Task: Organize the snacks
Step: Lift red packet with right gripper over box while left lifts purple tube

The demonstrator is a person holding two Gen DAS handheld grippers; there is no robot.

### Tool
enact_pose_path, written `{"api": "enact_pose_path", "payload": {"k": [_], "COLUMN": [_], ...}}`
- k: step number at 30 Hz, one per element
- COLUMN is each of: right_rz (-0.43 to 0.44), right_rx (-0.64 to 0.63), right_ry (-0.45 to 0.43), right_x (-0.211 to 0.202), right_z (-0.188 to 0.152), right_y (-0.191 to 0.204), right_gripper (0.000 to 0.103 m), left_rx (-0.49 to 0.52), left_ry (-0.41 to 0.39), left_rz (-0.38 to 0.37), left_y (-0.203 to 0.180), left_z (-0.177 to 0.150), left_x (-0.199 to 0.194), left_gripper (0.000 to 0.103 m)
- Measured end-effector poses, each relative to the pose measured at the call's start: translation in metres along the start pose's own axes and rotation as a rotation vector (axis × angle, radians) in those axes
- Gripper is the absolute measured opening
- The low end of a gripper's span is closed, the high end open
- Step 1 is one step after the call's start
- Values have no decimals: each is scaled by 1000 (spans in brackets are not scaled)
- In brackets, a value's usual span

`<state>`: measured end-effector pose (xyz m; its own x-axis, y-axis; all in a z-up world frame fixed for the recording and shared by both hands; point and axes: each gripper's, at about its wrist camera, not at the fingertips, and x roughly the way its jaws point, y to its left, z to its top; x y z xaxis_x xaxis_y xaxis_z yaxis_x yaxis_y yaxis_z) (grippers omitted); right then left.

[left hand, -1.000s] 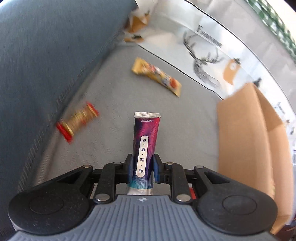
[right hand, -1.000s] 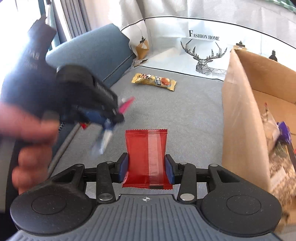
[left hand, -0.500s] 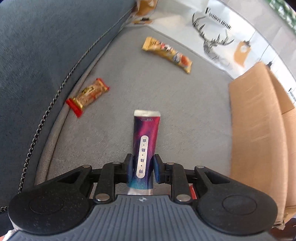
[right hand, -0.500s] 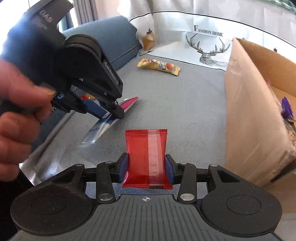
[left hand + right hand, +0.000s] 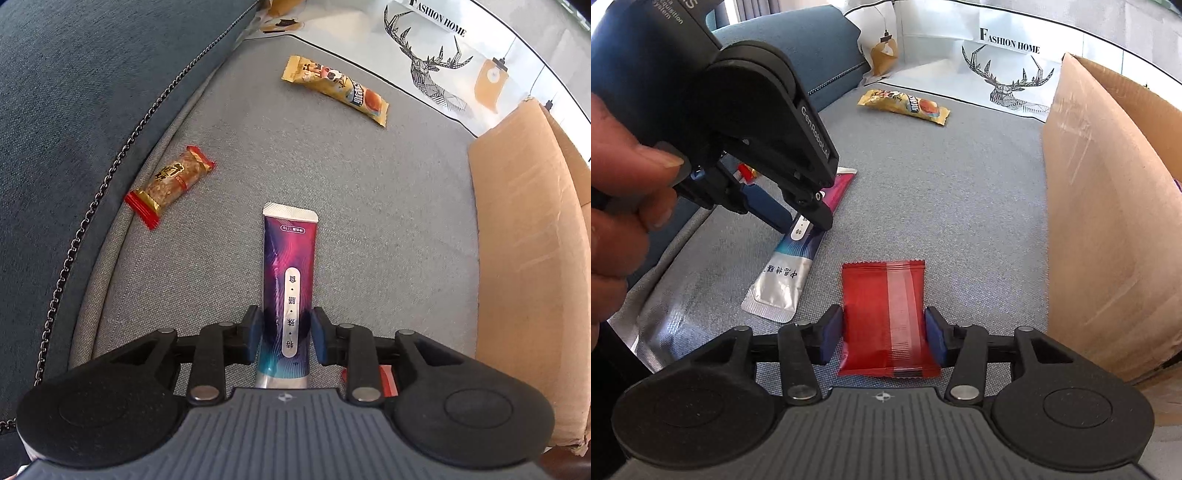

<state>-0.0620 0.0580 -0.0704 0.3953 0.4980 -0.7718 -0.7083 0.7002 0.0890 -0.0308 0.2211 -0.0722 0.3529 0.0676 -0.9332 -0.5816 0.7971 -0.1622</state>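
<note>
My left gripper [image 5: 285, 339] is shut on a purple-and-pink stick sachet [image 5: 290, 280], held low over the grey sofa seat; the right wrist view shows the sachet [image 5: 798, 258] slanting down with its silver end on or just above the fabric. My right gripper [image 5: 884, 339] is shut on a flat red packet [image 5: 888, 317] just above the seat. A brown snack bar with red ends [image 5: 170, 186] lies by the sofa back. A yellow snack bar [image 5: 334, 88] lies farther off; it also shows in the right wrist view [image 5: 905, 105].
An open cardboard box [image 5: 1100, 206] stands on the seat at the right, with snacks inside; its wall shows in the left wrist view [image 5: 524, 258]. The blue sofa back [image 5: 92, 92] rises at the left. A white deer-print cloth [image 5: 1004, 62] covers the far end.
My left gripper has come down and forward with the sachet, close to the seat beside my right gripper. My right gripper has kept the red packet and lowered slightly.
</note>
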Motion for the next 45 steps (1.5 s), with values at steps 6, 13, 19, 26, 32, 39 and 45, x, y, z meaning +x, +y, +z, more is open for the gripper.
{"api": "enact_pose_path", "payload": {"k": [6, 13, 19, 26, 32, 39, 45], "right_rz": [-2, -3, -3, -9, -1, -24, -37], "right_rx": [-6, -8, -11, -11, -2, -15, -10], "right_ry": [1, 0, -1, -22, -109, -247, -324], "right_x": [-1, -1, -2, -7, -26, -62, -96], "right_z": [0, 0, 0, 1, 4, 0, -4], "right_y": [1, 1, 1, -1, -4, -4, -6], "right_gripper": [51, 51, 51, 44, 44, 44, 44], "left_rx": [21, 34, 36, 46, 51, 11, -86], "left_ry": [-2, -4, -4, -8, -35, -156, -80], "left_rz": [8, 13, 14, 22, 16, -60, -150], "left_y": [-3, -5, -5, -7, -8, -1, 16], "left_z": [-1, -1, -1, -2, -3, -8, -7], "left_x": [1, 1, 1, 1, -4, -29, -20], "left_gripper": [36, 37, 37, 37, 23, 5, 40]}}
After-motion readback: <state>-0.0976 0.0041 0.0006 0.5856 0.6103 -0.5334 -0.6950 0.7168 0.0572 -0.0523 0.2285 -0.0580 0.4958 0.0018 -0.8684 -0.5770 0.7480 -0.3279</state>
